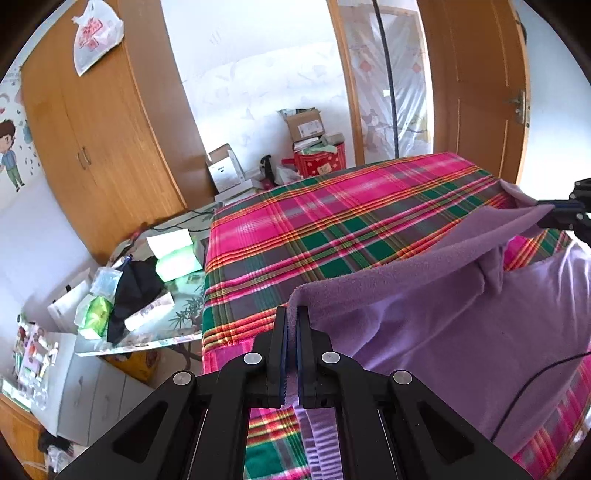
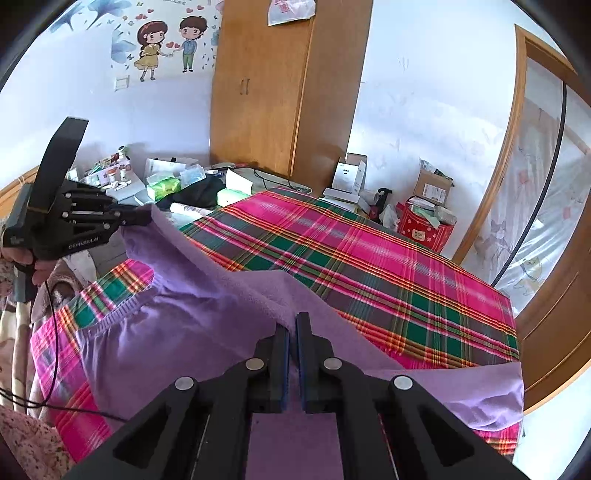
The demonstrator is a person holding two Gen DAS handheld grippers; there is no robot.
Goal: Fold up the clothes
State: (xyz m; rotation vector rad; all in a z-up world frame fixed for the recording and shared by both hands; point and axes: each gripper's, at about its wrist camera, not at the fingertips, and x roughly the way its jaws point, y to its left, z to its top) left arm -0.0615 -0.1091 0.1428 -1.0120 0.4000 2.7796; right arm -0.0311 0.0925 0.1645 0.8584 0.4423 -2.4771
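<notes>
1. Left wrist view. Left tongs [image 1: 292, 325] are nipped tight on a lifted edge of the purple garment [image 1: 424, 317]; cloth shows between the pads and hangs below them.
2. The held edge runs as a taut ridge up and rightward to the right tongs [image 1: 554, 214], which pinch its far end. So the garment's long axis lies across, from tongs to tongs.
3. The rest of the garment sags beneath that ridge onto the plaid bed [image 1: 332, 229]. Open bed lies ahead of the edge.
4. Writing: red print on a white bag [image 1: 96, 35] hung on the wardrobe [image 1: 107, 122]; too small to read.
5. Right wrist view. Right tongs [image 2: 292, 332] are closed on the same fleecy edge of the garment [image 2: 192, 332], with cloth between the pads.
6. The ridge runs up and leftward to the left tongs [image 2: 142, 218], clamped on the corner. A hand [image 2: 26, 264] grips that tool.
7. Each tongs is nearest its own end; neither is nearer the middle. By my judgement, any fold turns on carrying this edge together over the bed.
8. Writing: pale lettering on the left tool's side, not clearly legible. A red box [image 2: 424, 225] by the wall carries a small label, unreadable.
</notes>
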